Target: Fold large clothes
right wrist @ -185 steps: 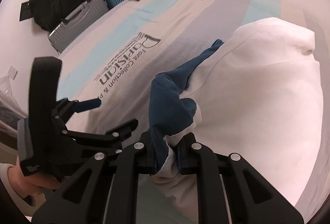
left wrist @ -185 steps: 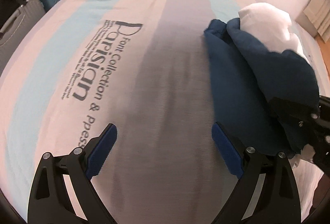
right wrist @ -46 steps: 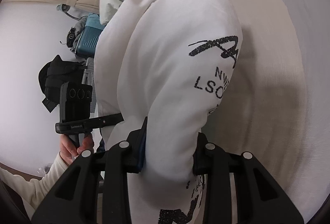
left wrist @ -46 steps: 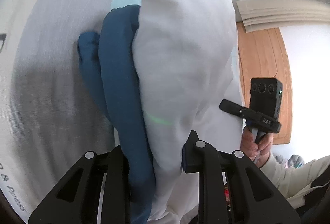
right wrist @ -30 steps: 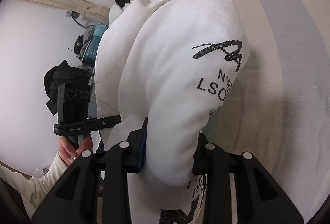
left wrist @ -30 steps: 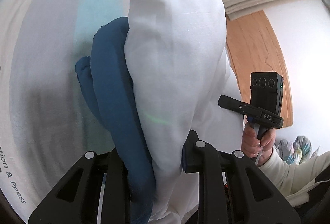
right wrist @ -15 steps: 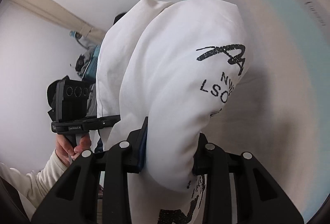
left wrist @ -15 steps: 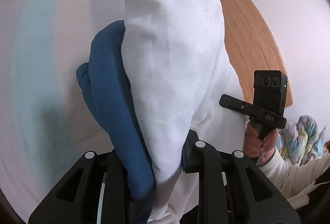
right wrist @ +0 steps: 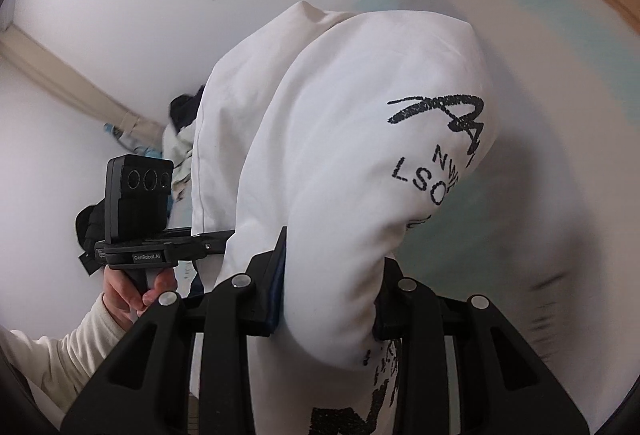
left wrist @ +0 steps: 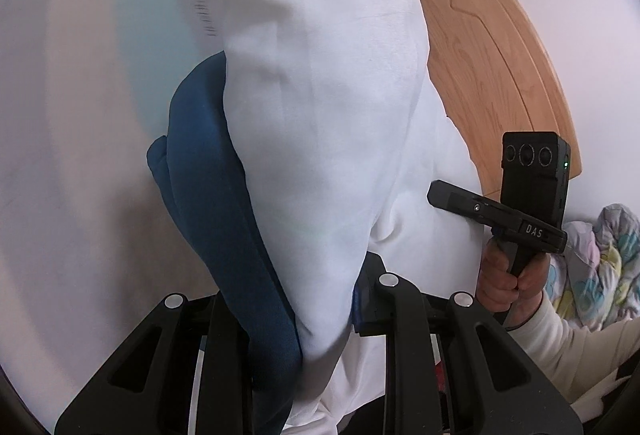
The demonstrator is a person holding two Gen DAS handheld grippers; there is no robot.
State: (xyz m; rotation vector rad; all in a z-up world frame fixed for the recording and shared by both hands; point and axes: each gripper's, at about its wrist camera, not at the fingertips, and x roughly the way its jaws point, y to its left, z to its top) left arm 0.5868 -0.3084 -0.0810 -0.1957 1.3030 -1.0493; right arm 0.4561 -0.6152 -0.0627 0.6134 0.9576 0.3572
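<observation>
A bed (left wrist: 80,175) with pale pink, grey and light-blue striped bedding fills the left of the left wrist view, with a curved wooden headboard (left wrist: 480,47) at the upper right and a white wall behind; both views are smeared with motion blur at the edges. The garment in hand is a white sweatshirt (left wrist: 320,95) with dark blue parts (left wrist: 208,175) and black lettering (right wrist: 436,163), and it is bunched and draped forward over both tools, covering the middle of each frame rather than lying flat on the bed. The left tongs (left wrist: 292,299) are closed narrowly on a thick gather of blue and white fabric at the bottom centre of their view. The right tongs (right wrist: 328,287) are likewise clamped on a fat fold of white cloth at the bottom centre of theirs. Each view shows the other tool held by a hand in a cream sleeve: the right hand (left wrist: 508,279) at the lower right, the left hand (right wrist: 136,287) at the lower left. This reads as a carrying or repositioning step, the sweatshirt lifted clear of the bedding between the two grips. The next move likely calls for drawing the two holds apart to spread the cloth, then lowering it flat onto the bed so that a clean fold can be laid.
</observation>
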